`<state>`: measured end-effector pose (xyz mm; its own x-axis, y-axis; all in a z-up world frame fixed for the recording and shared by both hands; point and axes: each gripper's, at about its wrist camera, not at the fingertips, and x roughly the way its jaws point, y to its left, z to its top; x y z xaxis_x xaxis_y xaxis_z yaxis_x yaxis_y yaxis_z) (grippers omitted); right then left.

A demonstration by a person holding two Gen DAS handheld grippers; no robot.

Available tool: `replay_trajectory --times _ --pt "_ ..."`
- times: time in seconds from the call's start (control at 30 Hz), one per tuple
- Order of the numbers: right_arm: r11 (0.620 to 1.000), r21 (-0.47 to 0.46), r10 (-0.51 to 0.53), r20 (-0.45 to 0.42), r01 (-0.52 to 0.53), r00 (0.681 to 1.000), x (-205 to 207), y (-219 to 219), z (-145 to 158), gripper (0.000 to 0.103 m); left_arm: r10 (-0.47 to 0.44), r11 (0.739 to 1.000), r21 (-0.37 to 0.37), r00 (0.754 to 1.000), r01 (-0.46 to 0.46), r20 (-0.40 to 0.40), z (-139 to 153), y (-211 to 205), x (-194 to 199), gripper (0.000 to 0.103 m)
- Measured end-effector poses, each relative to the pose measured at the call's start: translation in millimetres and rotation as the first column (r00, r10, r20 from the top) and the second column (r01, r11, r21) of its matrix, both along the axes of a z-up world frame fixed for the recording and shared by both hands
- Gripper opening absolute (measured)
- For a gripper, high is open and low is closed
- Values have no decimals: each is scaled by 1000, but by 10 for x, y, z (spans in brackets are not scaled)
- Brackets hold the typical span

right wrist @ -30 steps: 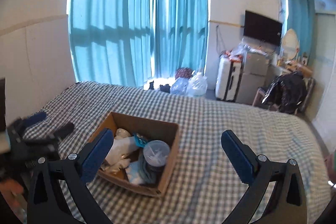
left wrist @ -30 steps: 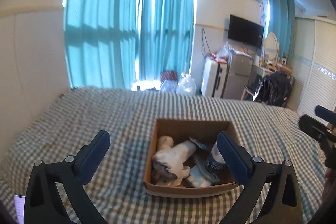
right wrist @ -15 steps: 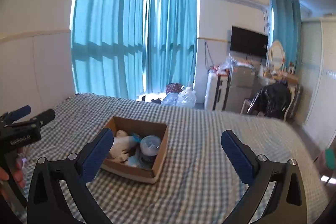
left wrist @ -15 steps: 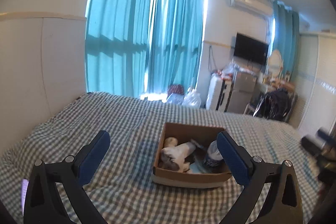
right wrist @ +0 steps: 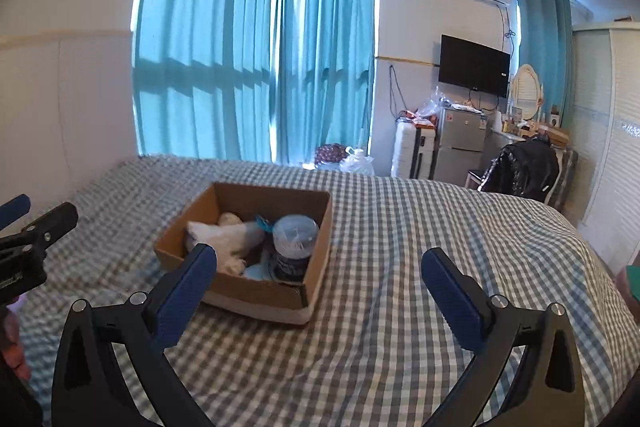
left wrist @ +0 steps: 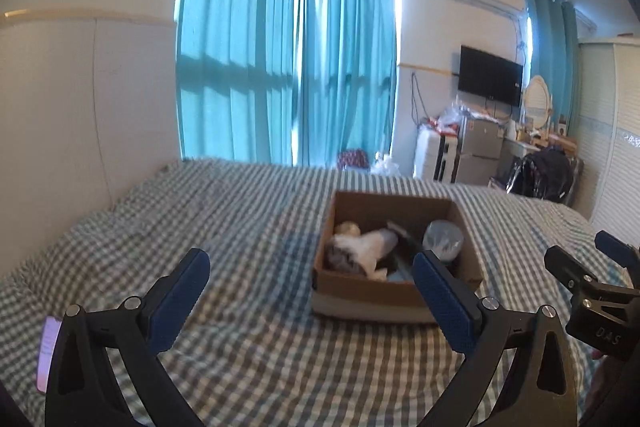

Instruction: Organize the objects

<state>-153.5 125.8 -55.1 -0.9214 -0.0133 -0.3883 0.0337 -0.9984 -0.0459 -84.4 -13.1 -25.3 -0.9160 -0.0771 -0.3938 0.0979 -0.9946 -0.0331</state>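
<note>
A cardboard box (right wrist: 244,251) is sitting on the bed (right wrist: 420,267), on the blue and white checked cover, with its top open. Inside it a white soft bundle (right wrist: 224,237) is lying toward the left wall, and a round container with a clear lid (right wrist: 295,247) is standing in the right front corner, close against the box wall. A small teal piece (right wrist: 262,223) is showing between them.

The left gripper (left wrist: 310,291) is hovering above the cover, with its fingers (left wrist: 182,291) spread wide and holding nothing. In the left wrist view its right finger is overlapping the front right corner of the box (left wrist: 392,259); whether it is touching the edge cannot be told. The right gripper (right wrist: 320,287) is hanging above the bed to the right of the box, its fingers (right wrist: 450,291) also released and wide apart. Its left finger is appearing in front of the near left corner of the box.

Open cover is lying all around the box: a broad stretch on the left toward the white wall panel (left wrist: 60,131), and another on the right toward the rounded edge of the bed. Beyond the far edge of the bed the teal curtains (right wrist: 256,59) are hanging, and a dark jacket on a chair (right wrist: 520,167) is standing near the right far corner.
</note>
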Motion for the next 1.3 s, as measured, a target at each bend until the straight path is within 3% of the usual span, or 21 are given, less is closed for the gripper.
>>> replay_trajectory --times 0.3,0.57,1.3 --pt "1000 -16 -15 19 16 1000 -40 6 -66 103 -19 998 -66 1000 20 19 -123 107 -5 103" --pt "1000 -3 -23 8 23 1000 -3 -16 -27 103 -30 999 -29 999 31 25 -98 55 13 103" --pt "1000 11 -13 24 12 1000 6 -54 -68 103 -15 998 -53 1000 16 22 -86 112 54 103"
